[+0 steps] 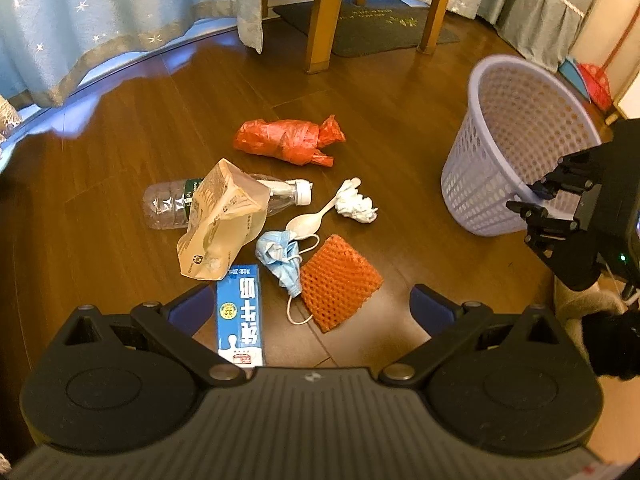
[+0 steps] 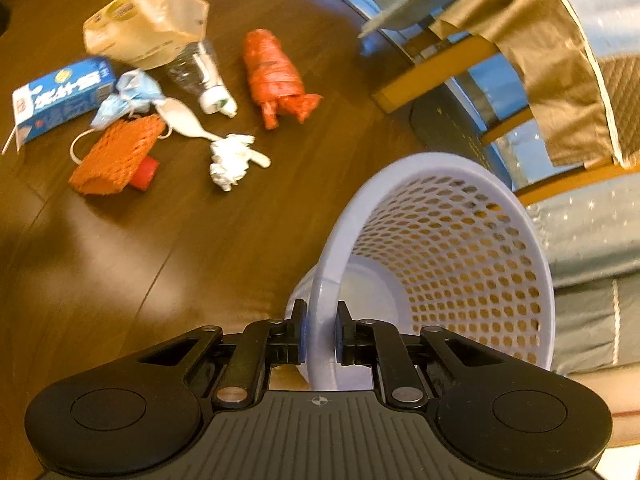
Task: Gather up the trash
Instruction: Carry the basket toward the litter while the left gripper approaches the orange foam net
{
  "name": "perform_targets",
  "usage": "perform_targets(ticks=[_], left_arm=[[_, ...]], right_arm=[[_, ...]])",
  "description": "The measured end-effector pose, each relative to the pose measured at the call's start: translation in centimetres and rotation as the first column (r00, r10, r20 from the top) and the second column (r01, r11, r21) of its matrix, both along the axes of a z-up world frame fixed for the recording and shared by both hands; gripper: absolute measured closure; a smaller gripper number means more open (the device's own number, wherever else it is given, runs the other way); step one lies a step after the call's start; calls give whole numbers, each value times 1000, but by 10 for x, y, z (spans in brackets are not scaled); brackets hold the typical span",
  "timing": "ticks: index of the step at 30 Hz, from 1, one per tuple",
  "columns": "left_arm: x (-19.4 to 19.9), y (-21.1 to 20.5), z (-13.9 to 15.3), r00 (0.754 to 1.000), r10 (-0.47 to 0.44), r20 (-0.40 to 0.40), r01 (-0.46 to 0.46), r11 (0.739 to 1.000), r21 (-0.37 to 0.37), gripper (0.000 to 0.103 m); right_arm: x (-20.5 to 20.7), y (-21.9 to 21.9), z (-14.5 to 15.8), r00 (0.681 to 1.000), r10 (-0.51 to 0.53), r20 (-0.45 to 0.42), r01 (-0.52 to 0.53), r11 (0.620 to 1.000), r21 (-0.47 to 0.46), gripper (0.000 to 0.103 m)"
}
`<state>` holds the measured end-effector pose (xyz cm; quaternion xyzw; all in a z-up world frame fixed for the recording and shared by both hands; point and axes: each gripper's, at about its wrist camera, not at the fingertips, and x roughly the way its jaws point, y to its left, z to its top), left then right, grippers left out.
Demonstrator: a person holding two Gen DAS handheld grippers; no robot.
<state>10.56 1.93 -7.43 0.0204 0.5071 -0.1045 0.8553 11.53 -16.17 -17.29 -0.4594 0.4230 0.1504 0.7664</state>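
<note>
A lilac mesh basket point(image 1: 520, 120) point(image 2: 460, 240) leans tilted on the wood floor. My right gripper point(image 2: 322, 320) point(image 1: 528, 200) is shut on its near rim. My left gripper point(image 1: 312, 304) hangs open above the trash pile, holding nothing. A blue milk carton point(image 1: 240, 312) point(image 2: 60, 96) lies just inside its left finger. Beyond it lie a blue face mask point(image 1: 282, 260), an orange foam net point(image 1: 336, 280), a white spoon point(image 1: 312, 220), a crumpled tissue point(image 1: 356, 204), a brown paper bag point(image 1: 224, 224) over a clear bottle point(image 1: 168, 204), and a red plastic bag point(image 1: 288, 140).
A red cap point(image 2: 145, 174) peeks out from under the foam net. Wooden chair legs point(image 1: 320, 32) and a dark mat point(image 1: 380, 24) stand behind the pile. Blue curtains point(image 1: 80, 20) run along the back left. A bed edge point(image 2: 592, 240) lies right of the basket.
</note>
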Motion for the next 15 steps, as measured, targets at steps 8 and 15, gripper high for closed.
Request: perform_targets(ticks=[8,15], left_arm=[[4,5,-16,1000,-6,-4,6,1000,5,1],[15,2,-34,1000,-25,-9,24,1000,-17,1]], right_arm=[[-19,17,-20,998,55,26,-54,997,-53,93],[-30,24,-33,994,97,45,-93,992,-91,93]])
